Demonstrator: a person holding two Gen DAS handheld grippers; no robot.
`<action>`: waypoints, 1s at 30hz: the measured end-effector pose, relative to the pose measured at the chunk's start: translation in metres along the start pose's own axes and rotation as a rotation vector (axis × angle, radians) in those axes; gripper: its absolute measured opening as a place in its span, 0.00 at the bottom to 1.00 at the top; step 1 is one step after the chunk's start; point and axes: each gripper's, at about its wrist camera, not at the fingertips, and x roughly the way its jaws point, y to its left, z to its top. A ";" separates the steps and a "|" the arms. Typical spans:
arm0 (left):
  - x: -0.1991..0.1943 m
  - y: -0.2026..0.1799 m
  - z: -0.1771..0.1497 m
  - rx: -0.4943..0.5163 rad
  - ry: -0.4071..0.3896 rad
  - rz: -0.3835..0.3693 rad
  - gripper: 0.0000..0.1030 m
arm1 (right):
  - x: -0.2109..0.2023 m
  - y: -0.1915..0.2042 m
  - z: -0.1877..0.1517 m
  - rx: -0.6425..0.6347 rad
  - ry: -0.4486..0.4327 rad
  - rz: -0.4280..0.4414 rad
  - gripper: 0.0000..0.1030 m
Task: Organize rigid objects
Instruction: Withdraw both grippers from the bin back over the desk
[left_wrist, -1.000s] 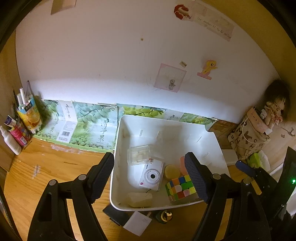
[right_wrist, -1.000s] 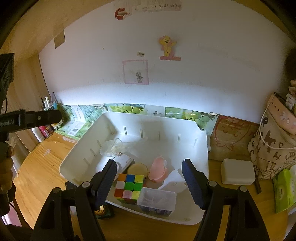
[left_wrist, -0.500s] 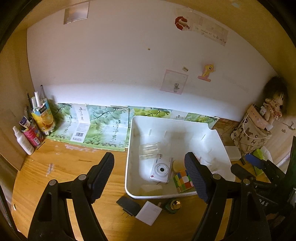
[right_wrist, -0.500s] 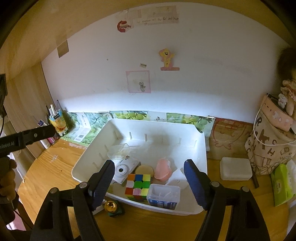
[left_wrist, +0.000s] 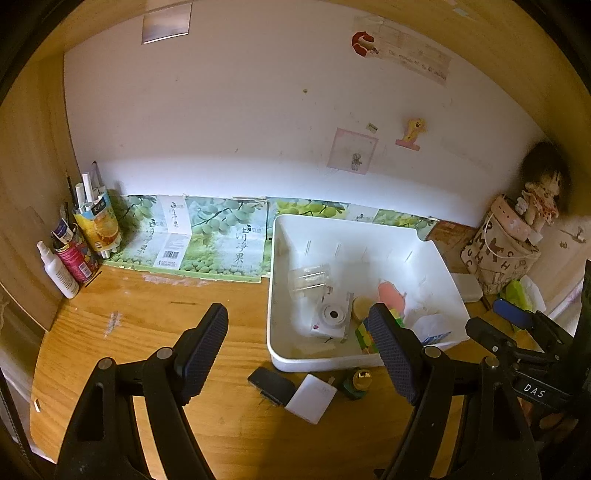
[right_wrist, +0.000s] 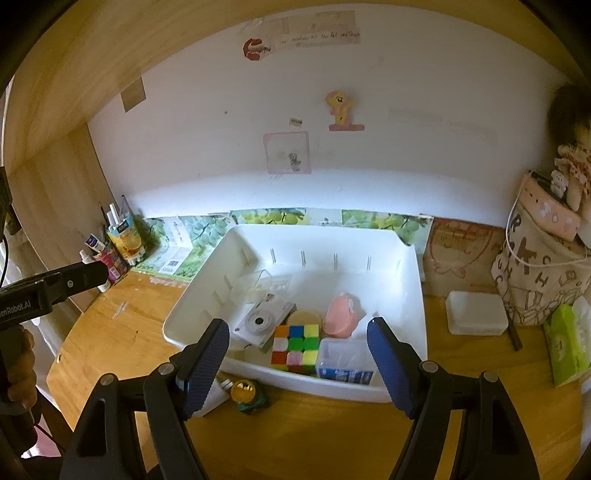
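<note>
- Hovering above the wooden desk (left_wrist: 155, 325): left gripper (left_wrist: 299, 354), jaws standing apart, nothing between the pads.
- Hovering in front of the white bin (right_wrist: 207, 314): right gripper (right_wrist: 297, 363), jaws likewise apart and gripping nothing.
- Sitting inside the white bin already: white camera (right_wrist: 264, 321), colour cube (right_wrist: 295, 349), pink object (right_wrist: 341, 319), yellow round piece (right_wrist: 304, 317), clear box with blue label (right_wrist: 345, 360), clear container (right_wrist: 255, 286).
- Lying outside on the desk, just in front of the bin's near wall: black flat item (left_wrist: 271, 384), white card (left_wrist: 311, 397), gold-capped small bottle (left_wrist: 360, 382), these 3 probably waiting to be organized.
- Risking a slip: pinching the black flat item or the white card off the desk, both lying low, with pads likely scraping wood rather than catching an edge.
- Risking a topple or roll: nudging the gold-capped small bottle, standing close beside the white card and near the bin wall, while reaching for a neighbour.
- Risking a shove of the bin: descending on items so close to its front wall, with a finger catching the rim.
- Risking a clash between tools: both grippers working over the same narrow strip, with the right one already showing at the edge of the left view.
- Risking crowding: dropping further pieces onto the packed near corner by the colour cube instead of the bare far half.
</note>
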 end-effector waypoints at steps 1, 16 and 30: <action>-0.001 0.001 -0.001 0.003 0.002 0.001 0.79 | 0.000 0.001 -0.001 0.001 0.005 0.000 0.76; -0.015 0.012 -0.028 0.046 0.047 0.050 0.79 | 0.010 0.016 -0.027 0.085 0.130 0.040 0.76; 0.004 0.020 -0.049 0.122 0.165 0.117 0.79 | 0.035 0.027 -0.050 0.209 0.255 0.129 0.76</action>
